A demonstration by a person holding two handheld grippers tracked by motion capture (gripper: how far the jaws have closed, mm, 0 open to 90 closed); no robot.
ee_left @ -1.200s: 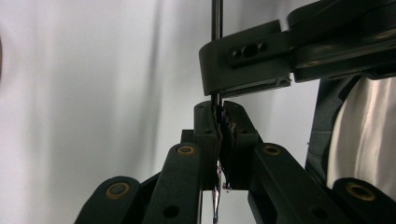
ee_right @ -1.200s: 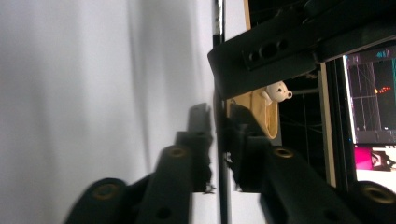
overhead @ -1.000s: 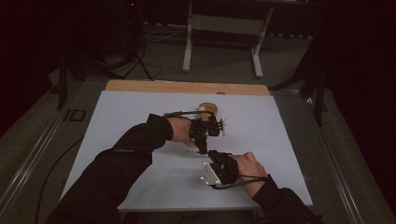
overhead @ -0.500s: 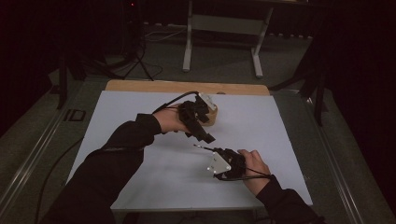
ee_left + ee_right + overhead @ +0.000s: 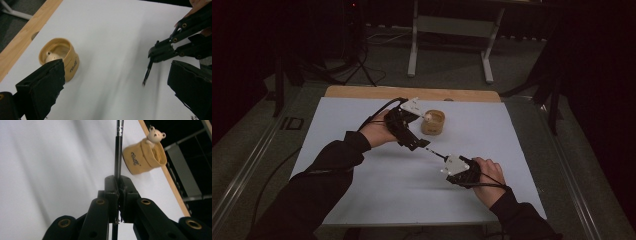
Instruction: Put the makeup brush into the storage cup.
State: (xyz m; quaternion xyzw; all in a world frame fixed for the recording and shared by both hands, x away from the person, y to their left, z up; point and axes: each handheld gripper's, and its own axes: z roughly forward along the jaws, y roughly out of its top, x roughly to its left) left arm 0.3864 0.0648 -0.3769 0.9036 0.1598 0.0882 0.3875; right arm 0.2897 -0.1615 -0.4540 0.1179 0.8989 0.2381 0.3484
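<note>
Now, going from left to right in the high view, a dark sleeve comes up from the bottom toward the middle of the white table. At its end the person's left hand holds the left gripper, which sits near the middle of the table, just at 9 o'clock from a small tan cup. Its jaws have just been opening and now stand wide apart, with nothing between them. In the left gripper view the two black jaws rise far apart at the bottom corners, and the tan cup sits at 10 o'clock from the middle, close to the wooden edge of the table. Next, at 4 o'clock from the left gripper, the right gripper is held by the right hand. Its jaws are squeezed tight on a thin black pen, which sticks out toward 10 o'clock, at the left gripper. In the right gripper view the pen stands between the closed jaws and points to 12 o'clock. The cup is at 1 o'clock there, and a little bear peeks over its rim.
</note>
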